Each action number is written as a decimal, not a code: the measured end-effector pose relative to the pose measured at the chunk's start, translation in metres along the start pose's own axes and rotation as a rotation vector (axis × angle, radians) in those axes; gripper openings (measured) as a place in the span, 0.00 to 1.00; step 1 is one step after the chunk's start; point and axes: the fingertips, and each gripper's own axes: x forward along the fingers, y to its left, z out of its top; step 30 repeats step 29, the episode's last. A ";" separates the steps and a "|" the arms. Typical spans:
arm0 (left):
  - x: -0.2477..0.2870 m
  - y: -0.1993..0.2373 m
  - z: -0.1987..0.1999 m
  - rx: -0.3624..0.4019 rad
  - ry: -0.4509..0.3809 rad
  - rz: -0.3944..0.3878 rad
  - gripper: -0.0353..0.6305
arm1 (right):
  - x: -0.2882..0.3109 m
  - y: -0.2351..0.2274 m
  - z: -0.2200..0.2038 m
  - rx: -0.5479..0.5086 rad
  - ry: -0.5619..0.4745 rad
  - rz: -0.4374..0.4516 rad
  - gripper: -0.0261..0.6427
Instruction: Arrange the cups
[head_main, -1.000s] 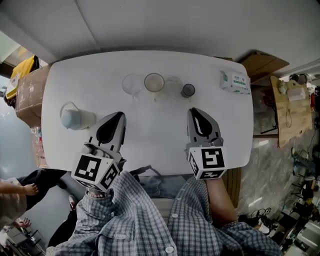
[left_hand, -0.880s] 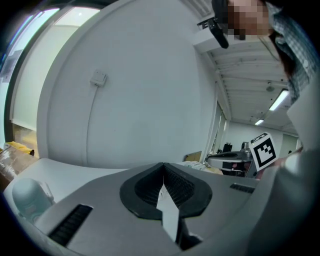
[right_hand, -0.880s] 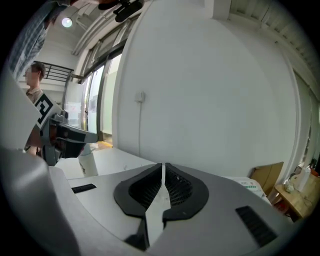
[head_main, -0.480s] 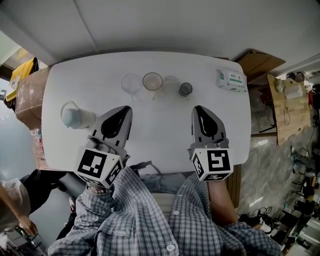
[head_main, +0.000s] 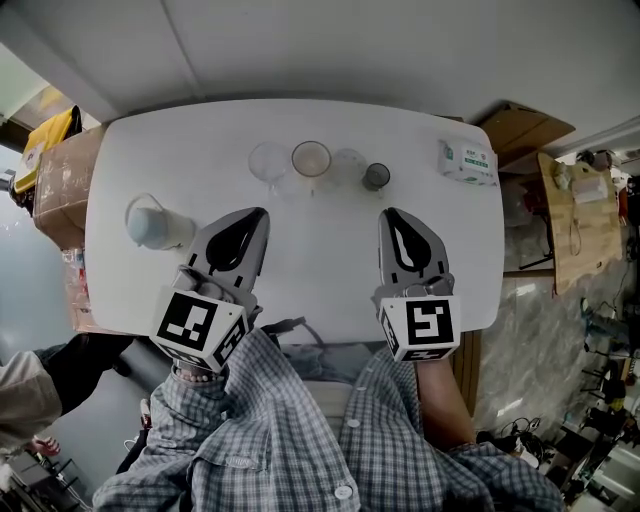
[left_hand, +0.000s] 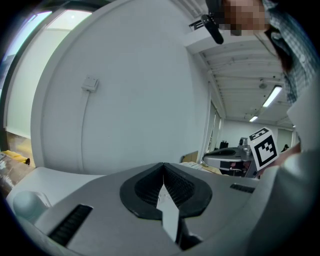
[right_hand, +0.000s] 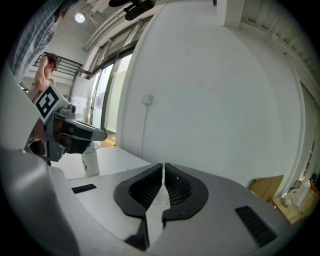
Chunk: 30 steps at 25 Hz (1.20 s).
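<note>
The left gripper (head_main: 243, 225) and right gripper (head_main: 400, 235) are both clenched on nothing above the table's (head_main: 320, 260) near half. Four cups (head_main: 311, 158) (two clear, one tan inside, one dark) stand in a row toward the far side.

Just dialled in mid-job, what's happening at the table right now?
A person holds the left gripper and the right gripper above the near side of the white table, jaws shut and empty. Four cups stand in a row at the far side, untouched: a clear glass cup, a tan-lined cup, a second clear cup and a small dark cup. A white jug sits at the left.
</note>
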 end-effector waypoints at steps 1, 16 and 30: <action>0.000 0.000 0.000 -0.001 0.001 0.001 0.07 | 0.000 0.000 0.000 0.000 0.001 0.001 0.09; -0.001 0.003 -0.004 -0.008 0.009 0.005 0.07 | 0.004 0.003 -0.007 0.001 0.024 0.000 0.08; -0.002 -0.003 -0.012 -0.011 0.031 -0.009 0.07 | 0.000 0.004 -0.018 0.020 0.049 0.000 0.08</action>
